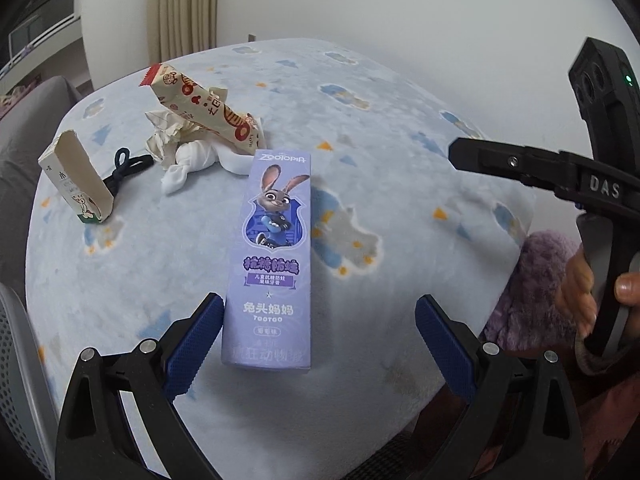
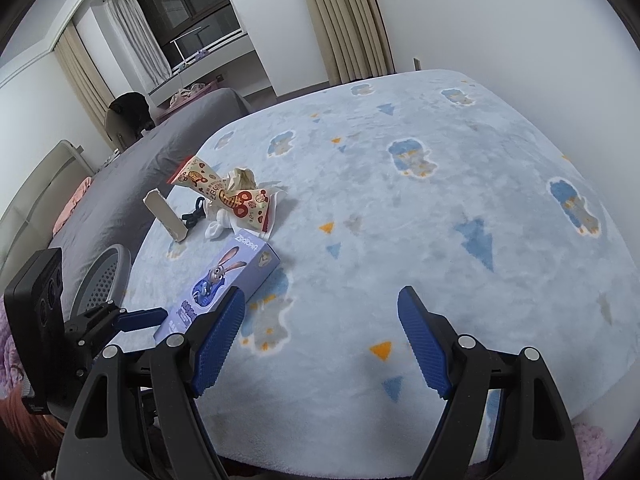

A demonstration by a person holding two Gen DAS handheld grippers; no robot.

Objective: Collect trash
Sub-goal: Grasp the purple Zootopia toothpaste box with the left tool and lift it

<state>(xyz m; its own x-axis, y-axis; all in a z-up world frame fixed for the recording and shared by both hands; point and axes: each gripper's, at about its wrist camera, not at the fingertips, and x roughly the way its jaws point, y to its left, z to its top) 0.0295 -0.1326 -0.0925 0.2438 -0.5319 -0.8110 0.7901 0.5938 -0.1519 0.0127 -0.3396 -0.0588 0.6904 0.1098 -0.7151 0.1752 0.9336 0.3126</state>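
A purple Zootopia toothpaste box [image 1: 272, 256] lies flat on the light blue blanket [image 1: 400, 140]. My left gripper [image 1: 320, 344] is open, its jaws on either side of the box's near end, with a wide gap on the right. Behind lie a cream snack wrapper [image 1: 208, 108], crumpled white tissue [image 1: 188, 160], a dark hair tie [image 1: 128, 168] and a small tilted carton [image 1: 78, 178]. My right gripper [image 2: 322, 340] is open and empty over bare blanket [image 2: 440, 220], right of the box [image 2: 224, 284]. The wrapper [image 2: 224, 196] and carton [image 2: 166, 216] show there too.
A grey perforated bin or chair rim [image 2: 104, 276] stands at the bed's left edge, also in the left wrist view [image 1: 16, 360]. A grey bed cover [image 2: 140, 168] lies further left. Purple fleece sleeve [image 1: 536, 280] at the right. Walls and curtains stand behind.
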